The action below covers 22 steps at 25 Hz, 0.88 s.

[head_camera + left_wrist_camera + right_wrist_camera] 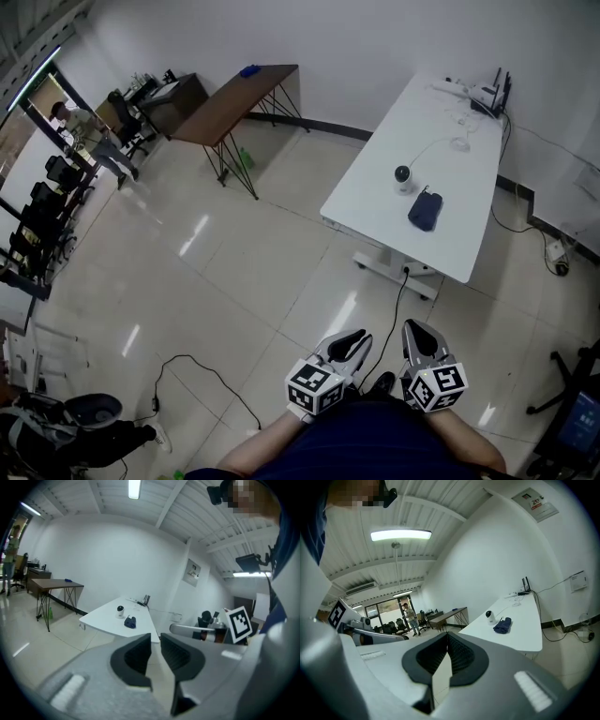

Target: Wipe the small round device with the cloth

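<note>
Small round white camera and dark-blue cloth are set just beside each other toward the tabletop's near end, presumably staged for wiping; left gripper is held barely ajar, right gripper closed, both empty and well apart from them.

No word, brand or number can be read anywhere in these views. A white notice hangs on the wall above the far end of the white desk and carries a red mark and lines of dark print, all too small to make out, and from the left gripper view the same sheet is only a pale blur. On the left claw and the right claw, the cubes bear black-and-white square patterns without letters.
</note>
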### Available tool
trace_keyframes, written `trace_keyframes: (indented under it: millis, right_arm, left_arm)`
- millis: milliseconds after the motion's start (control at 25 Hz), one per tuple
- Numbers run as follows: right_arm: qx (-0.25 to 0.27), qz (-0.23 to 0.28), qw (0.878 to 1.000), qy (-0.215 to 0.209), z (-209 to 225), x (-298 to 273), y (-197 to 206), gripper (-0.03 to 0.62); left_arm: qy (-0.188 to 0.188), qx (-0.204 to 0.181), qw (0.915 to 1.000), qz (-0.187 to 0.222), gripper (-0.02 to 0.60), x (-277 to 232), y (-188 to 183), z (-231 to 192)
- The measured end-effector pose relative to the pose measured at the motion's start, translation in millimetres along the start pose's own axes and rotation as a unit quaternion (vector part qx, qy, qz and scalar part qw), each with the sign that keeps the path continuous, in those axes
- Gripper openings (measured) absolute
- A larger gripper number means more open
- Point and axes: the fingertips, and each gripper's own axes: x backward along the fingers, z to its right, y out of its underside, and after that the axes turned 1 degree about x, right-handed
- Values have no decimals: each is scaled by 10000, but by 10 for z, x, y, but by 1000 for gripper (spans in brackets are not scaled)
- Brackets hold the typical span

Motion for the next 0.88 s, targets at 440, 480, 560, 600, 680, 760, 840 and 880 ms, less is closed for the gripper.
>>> trace_keyframes:
  millis: [440,480,560,600,680,760,840,880]
  right_arm:
    - [113,-49,9999,47,150,-389,-89,12]
    - [129,-50,9999,104,178,-441,-108,12]
    - [155,-65,9996,235,238,-541,-151,12]
    - [173,-77,9994,300,270,-588,-176,12]
    - [212,-96,9988,436,336,-684,-231,12]
    - [246,-95,9979,599,386,-778,-293,12]
    - [283,-83,9968,749,406,-881,-360,12]
    - [305,-79,9962,809,412,-938,-394,12]
  left_arm:
    - [36,96,9999,65,64,-249,-167,-323]
    - [97,110,9999,51,64,-288,-169,-373]
    - [221,140,9997,38,64,-381,-229,-461]
    - [286,165,9994,37,64,-436,-285,-496]
    - [437,199,9988,42,64,-547,-383,-572]
    - [598,213,9980,47,64,-634,-454,-671]
    - [732,225,9970,62,64,-696,-547,-784]
    - [793,230,9966,79,64,-728,-599,-841]
